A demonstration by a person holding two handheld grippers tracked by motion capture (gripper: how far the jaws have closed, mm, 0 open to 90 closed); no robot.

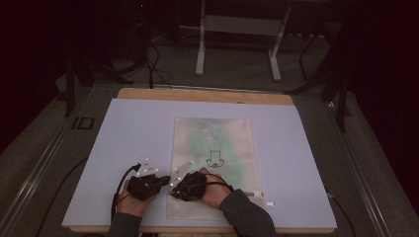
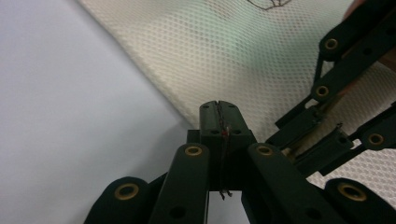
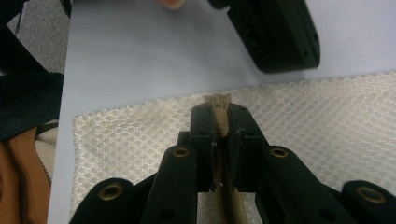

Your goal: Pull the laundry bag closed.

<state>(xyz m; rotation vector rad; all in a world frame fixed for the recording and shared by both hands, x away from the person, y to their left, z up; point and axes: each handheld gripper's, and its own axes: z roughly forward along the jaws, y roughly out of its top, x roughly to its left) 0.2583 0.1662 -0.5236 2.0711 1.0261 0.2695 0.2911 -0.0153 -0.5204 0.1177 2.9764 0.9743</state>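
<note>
Mesh bag (image 1: pixel 212 148) lies flat mid-bench (image 1: pixel 123 133), printed side up, near edge towards the person; both tools sit at its near-left corner. Right tool (image 3: pixel 218 105) jaws closed on the beige zipper tape end (image 3: pixel 218 100), which pokes out between the tips; left tool (image 2: pixel 219 108) jaws pressed together at the bag's left edge, a thin dark strand in the seam between them, whether it grips mesh cannot tell. Judged step: anchor the zipper end, then draw the zip along. To do well: keep right grip firm on the tape, hold it low to the bench; pull straight along the zipper line, not upward, so mesh does not bunch; left tool should steady the fabric close by.
</note>
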